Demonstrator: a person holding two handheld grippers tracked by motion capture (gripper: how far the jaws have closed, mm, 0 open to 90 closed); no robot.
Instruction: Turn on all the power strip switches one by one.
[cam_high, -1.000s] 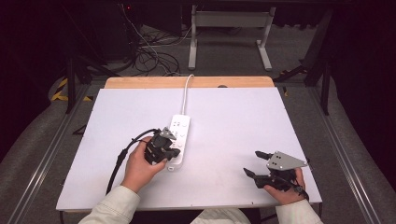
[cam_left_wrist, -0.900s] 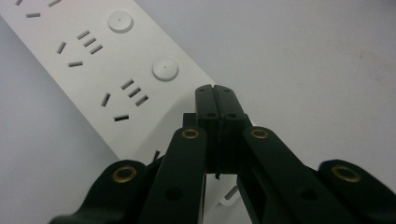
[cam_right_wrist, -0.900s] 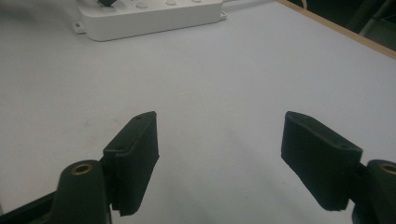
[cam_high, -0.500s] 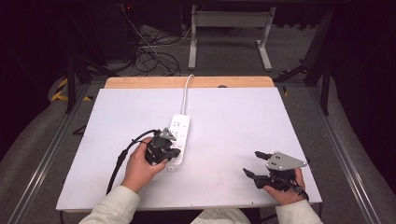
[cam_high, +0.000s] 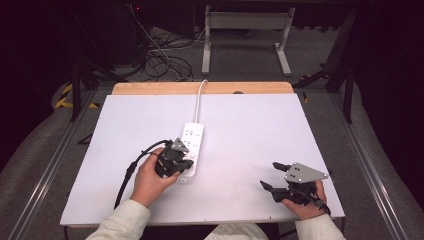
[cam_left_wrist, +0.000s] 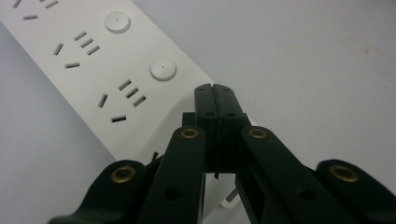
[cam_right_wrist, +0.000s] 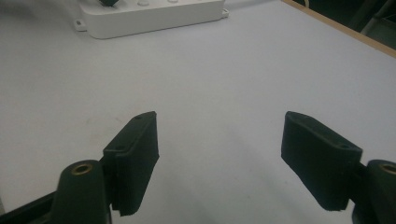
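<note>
Table: white sheet (cam_high: 250, 130) over a wooden top, wood strip (cam_high: 150, 88) showing along the far edge
Power strip: white power strip (cam_high: 190, 148) lies flat near the middle of the sheet, long axis running away from the person; its white cord (cam_high: 200, 100) leaves the far end and goes over the far edge
Sockets: left gripper view shows 3-slot outlets and 2 round white buttons (cam_left_wrist: 163, 69) on the strip face; every outlet seen there is unoccupied
Left gripper: left gripper (cam_high: 179, 161) held in the left hand (cam_high: 150, 177), sitting over the near end of the strip; in its own view the jaws are pressed together with no gap and nothing between them, tips just above the strip's near edge; contact with the strip cannot be told
Left cable: black cable (cam_high: 131, 170) loops from the gripper across the sheet toward the near-left edge
Right gripper: right gripper (cam_high: 274, 175) held in the right hand (cam_high: 305, 206) at the near-right corner of the sheet, well apart from the strip; jaws spread wide, bare sheet between them, holding nothing
Right gripper plate: grey 3-cornered plate (cam_high: 302, 173) on top
Background: floor behind the table carries tangled cables (cam_high: 165, 62) and a grey metal frame (cam_high: 245, 30)
</note>
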